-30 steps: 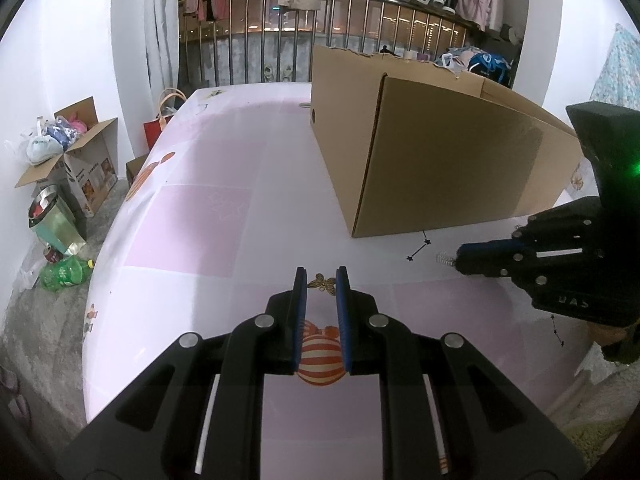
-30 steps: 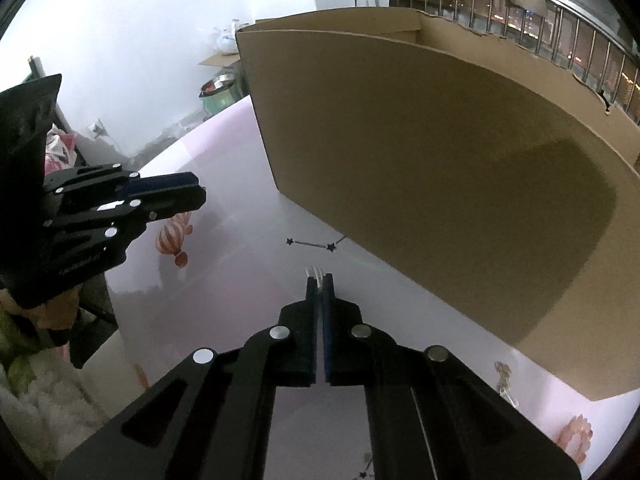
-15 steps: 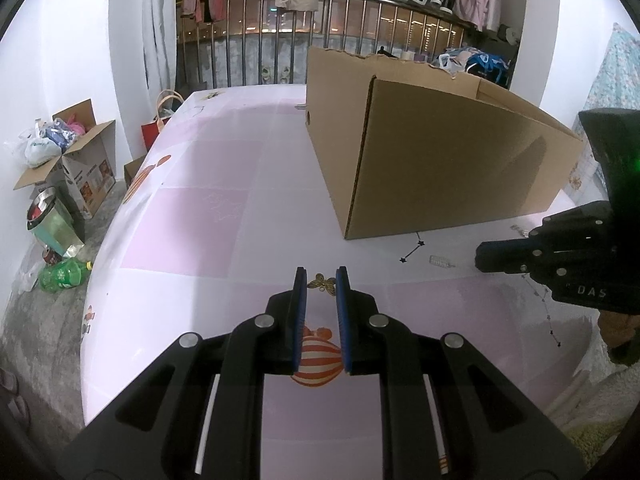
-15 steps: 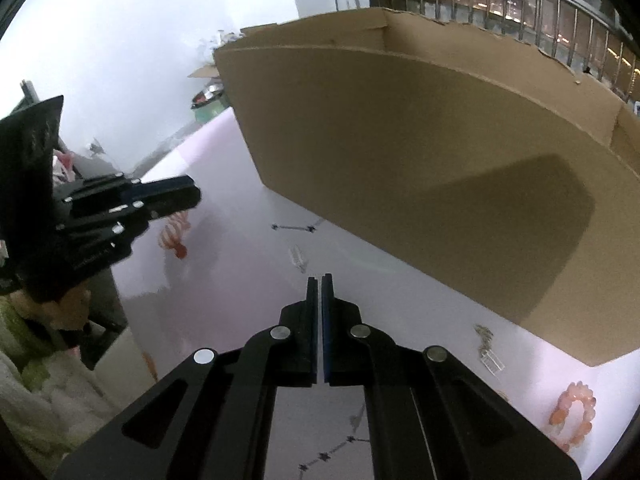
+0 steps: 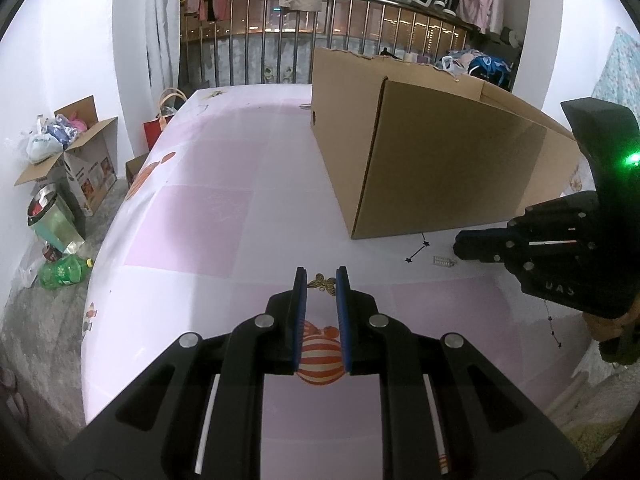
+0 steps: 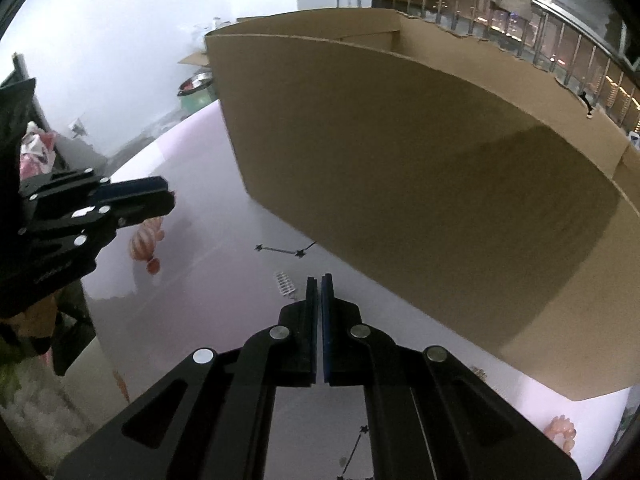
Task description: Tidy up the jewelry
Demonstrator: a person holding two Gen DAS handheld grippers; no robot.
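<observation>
The left gripper (image 5: 321, 276) pinched a small bronze butterfly charm (image 5: 323, 282) between its blue pads (image 5: 301, 312), the jaws set narrowly apart with the charm's wings spanning the gap. It hovered over a pale pink tablecloth (image 5: 192, 224), above a printed red-striped balloon (image 5: 320, 356). The right gripper (image 6: 320, 280) had its jaws pressed together with nothing between them, pointing down toward the cloth in front of the large cardboard box (image 6: 420, 184). Just left of its tips, in front of the box, lay a small silver comb-like clip (image 6: 285, 283). Nearer the box's front wall, and partly running under it, lay a thin black chain with star charms (image 6: 280, 249). A second star chain (image 6: 354, 450) lay on the near side, farther from the box, and a pink beaded bracelet (image 6: 562, 434) sat by the box's right front corner. Behind the box stood a metal balcony railing (image 5: 256, 52) hung with clothes.
</observation>
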